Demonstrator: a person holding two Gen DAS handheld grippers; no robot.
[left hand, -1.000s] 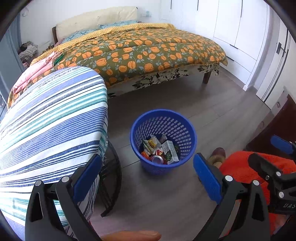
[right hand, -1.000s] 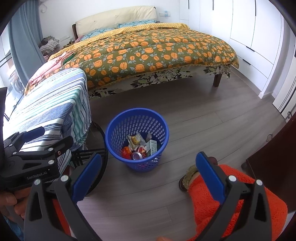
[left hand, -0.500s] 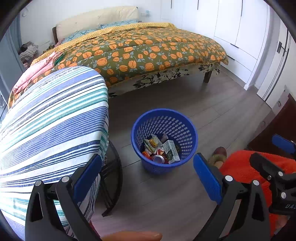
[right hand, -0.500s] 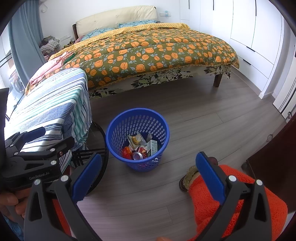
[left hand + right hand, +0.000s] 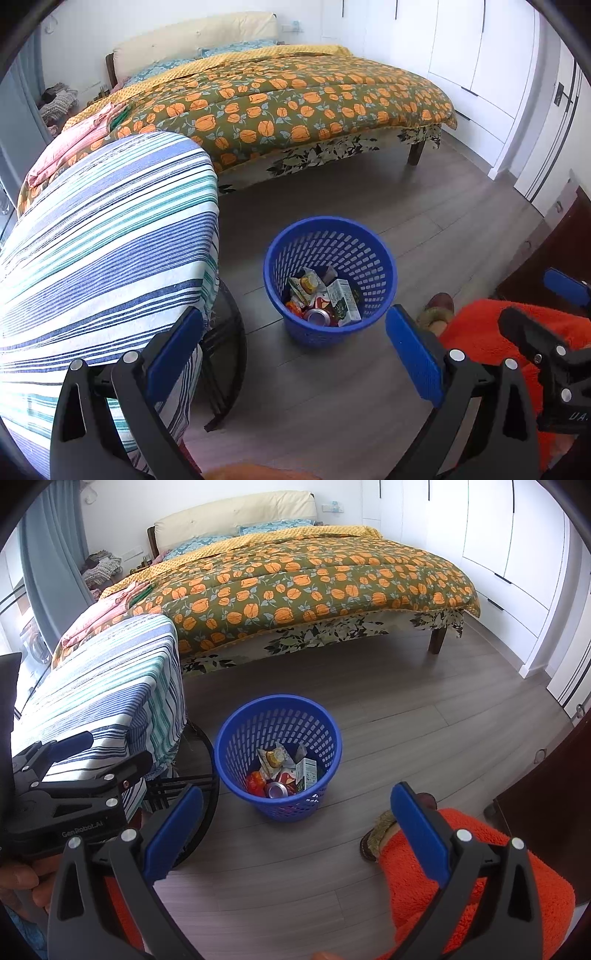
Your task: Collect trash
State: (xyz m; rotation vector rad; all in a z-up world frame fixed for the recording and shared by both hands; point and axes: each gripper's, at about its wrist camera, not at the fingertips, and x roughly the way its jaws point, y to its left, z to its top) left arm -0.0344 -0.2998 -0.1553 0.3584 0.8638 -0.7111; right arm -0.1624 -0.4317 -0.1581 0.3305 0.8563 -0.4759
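Standing on grey wood floor (image 5: pixel 424 206): blue basket (image 5: pixel 380 275), seemingly trash-filled.

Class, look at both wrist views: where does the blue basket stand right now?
The blue basket stands on the wooden floor, centre of both views, between the striped-covered table and the bed.

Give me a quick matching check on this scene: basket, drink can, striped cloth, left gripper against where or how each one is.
1 blue basket
2 drink can
3 striped cloth
4 left gripper

A open, holding nothing
B draped over the table beside the basket
C standing on the wood floor
D lying among the trash inside the basket

Pairs: 1-C, 2-D, 3-B, 4-A
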